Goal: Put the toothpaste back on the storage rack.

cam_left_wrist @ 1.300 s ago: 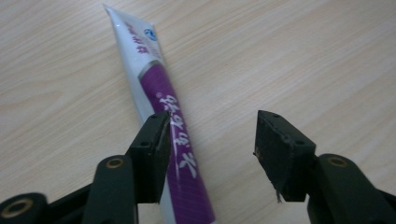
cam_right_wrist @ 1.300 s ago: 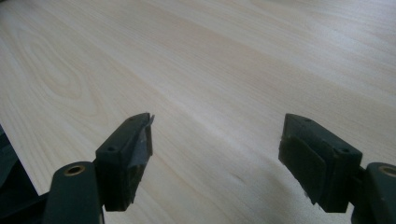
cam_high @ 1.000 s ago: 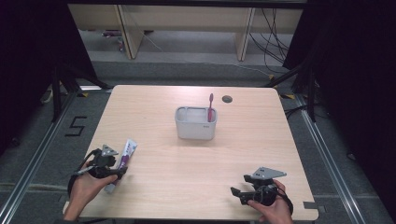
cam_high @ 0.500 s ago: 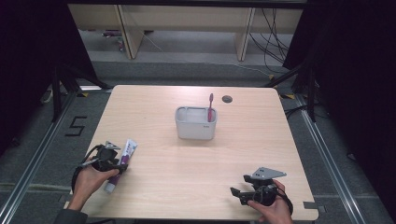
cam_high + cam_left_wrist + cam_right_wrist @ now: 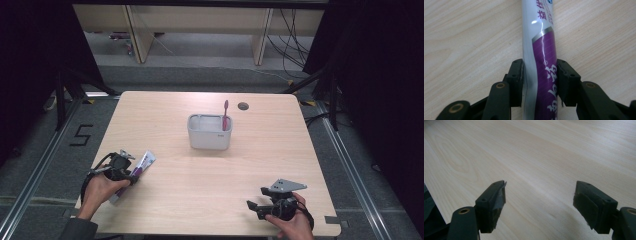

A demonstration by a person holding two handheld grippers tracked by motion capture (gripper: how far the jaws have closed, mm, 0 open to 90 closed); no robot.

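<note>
A white and purple toothpaste tube [image 5: 140, 166] [image 5: 540, 62] lies on the wooden table [image 5: 210, 175] at the front left. My left gripper [image 5: 131, 177] [image 5: 540, 82] is shut on it, both pads pressed against the tube's sides. A grey rectangular holder [image 5: 210, 132] stands at the table's middle with a pink toothbrush [image 5: 225, 114] upright in its right end. My right gripper [image 5: 253, 207] [image 5: 539, 202] rests at the front right, open, with bare wood between its jaws.
A small dark round hole [image 5: 243, 106] sits in the table behind the holder. Table edges drop to a grey floor with rails on both sides. Wooden furniture and cables stand beyond the far edge.
The left hand and gripper have shifted slightly along the tube near the front left edge. The right gripper has not moved.
</note>
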